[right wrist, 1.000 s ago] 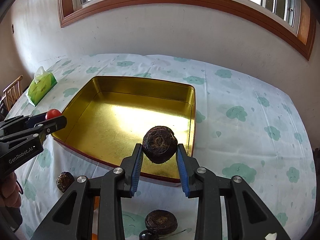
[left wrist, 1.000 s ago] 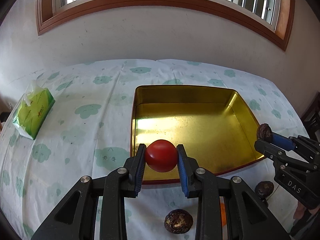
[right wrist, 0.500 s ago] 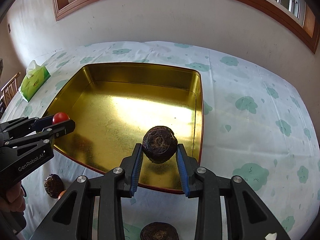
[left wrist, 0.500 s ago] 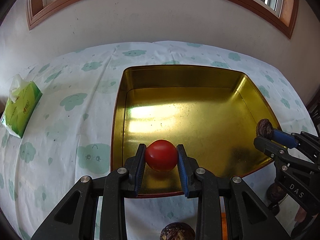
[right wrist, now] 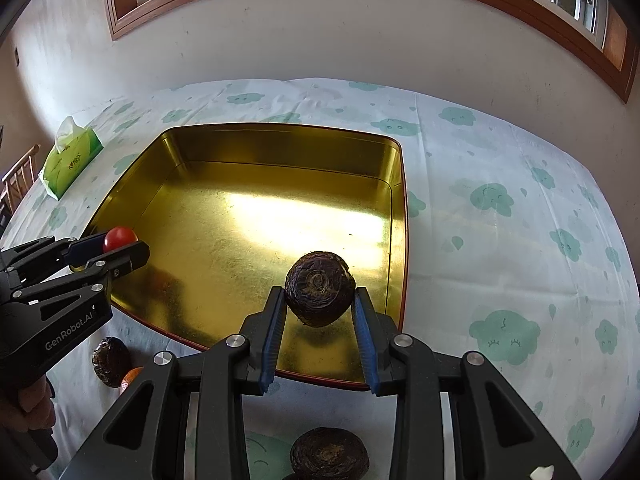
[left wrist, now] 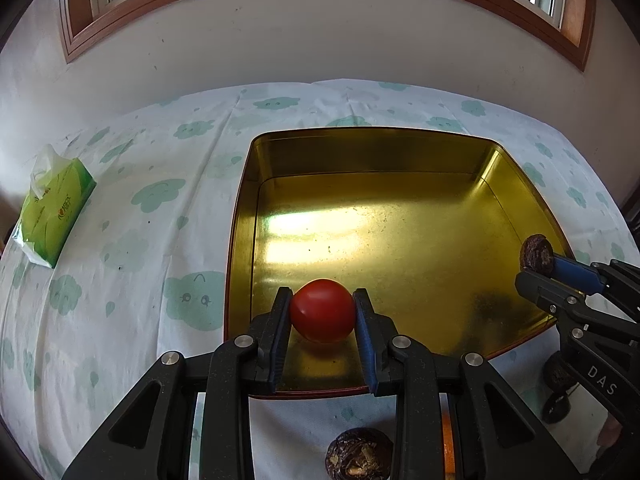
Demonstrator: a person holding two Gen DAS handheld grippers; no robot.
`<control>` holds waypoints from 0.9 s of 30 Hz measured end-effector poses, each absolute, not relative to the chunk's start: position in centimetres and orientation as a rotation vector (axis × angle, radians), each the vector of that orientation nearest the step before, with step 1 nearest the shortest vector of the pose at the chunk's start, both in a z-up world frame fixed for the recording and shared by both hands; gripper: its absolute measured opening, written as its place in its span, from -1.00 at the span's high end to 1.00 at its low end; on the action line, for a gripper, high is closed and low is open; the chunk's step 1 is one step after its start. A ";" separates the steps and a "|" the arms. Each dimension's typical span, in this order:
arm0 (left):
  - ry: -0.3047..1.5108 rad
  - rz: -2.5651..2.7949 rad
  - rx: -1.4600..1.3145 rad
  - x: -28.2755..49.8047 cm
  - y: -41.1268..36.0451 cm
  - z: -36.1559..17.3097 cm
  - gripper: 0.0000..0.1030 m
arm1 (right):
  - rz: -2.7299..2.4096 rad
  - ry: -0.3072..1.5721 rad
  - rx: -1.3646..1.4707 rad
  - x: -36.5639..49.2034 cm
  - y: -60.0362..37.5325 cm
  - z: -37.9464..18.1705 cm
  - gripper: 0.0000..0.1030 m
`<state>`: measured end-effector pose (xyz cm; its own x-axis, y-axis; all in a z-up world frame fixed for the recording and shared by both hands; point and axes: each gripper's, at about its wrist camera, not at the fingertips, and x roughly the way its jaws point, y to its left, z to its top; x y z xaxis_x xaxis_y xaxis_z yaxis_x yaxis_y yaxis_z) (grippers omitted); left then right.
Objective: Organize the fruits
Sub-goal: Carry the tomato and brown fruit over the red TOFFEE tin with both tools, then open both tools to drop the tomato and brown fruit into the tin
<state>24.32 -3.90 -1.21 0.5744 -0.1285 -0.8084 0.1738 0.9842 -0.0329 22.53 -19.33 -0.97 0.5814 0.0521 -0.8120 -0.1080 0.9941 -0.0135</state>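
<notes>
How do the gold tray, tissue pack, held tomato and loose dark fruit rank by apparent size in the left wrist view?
1. gold tray
2. tissue pack
3. tomato and dark fruit: alike; the fruit is partly cut off.

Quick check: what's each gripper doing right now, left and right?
Left gripper: closed on the tomato, above the gold tray.
Right gripper: closed on the dark brown fruit, above the tray.

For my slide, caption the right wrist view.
Right tongs holding a dark brown fruit over the gold tray; left tongs bring a red tomato.
</notes>
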 end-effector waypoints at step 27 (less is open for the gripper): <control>0.938 -0.173 0.057 22.3 -3.7 -0.3 0.26 | 0.091 0.923 -0.072 20.1 -18.9 0.2 0.20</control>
